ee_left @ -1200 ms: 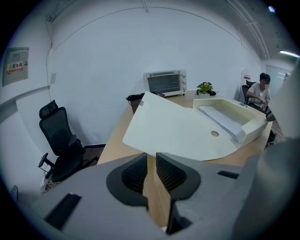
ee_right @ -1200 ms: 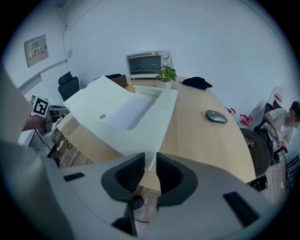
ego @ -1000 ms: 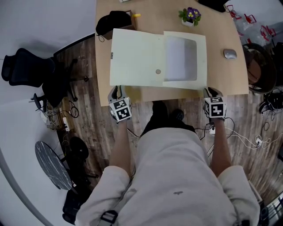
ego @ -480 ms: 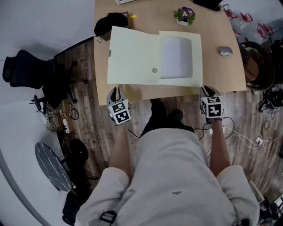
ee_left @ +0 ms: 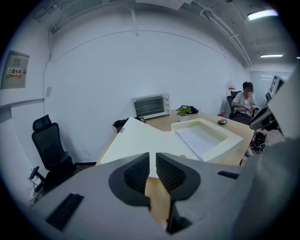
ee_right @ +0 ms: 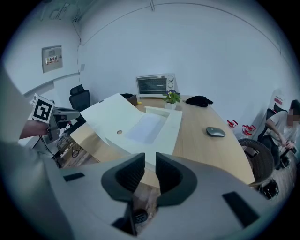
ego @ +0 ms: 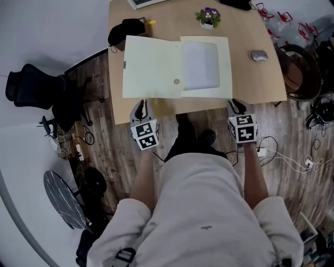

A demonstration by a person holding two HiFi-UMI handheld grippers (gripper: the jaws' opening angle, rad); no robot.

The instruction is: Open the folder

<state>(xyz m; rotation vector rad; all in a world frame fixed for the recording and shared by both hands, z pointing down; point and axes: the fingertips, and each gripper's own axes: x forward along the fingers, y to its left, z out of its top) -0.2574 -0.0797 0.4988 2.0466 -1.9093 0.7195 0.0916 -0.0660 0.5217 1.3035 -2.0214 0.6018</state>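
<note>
Around: a black bag (ego: 125,30), a purple-flowered potted plant (ego: 207,15) and a grey mouse (ego: 259,55) on the light wooden surface (ego: 250,78).
Folder: my pale yellow box folder (ego: 156,68) lies along the near edge, long axis left to right, with the cover open leftward.
Left claw (ego: 140,109): off that edge, a slit apart, empty.
Right claw (ego: 237,106): likewise.
Claw views only: a silver toaster oven (ee_left: 150,106).
</note>
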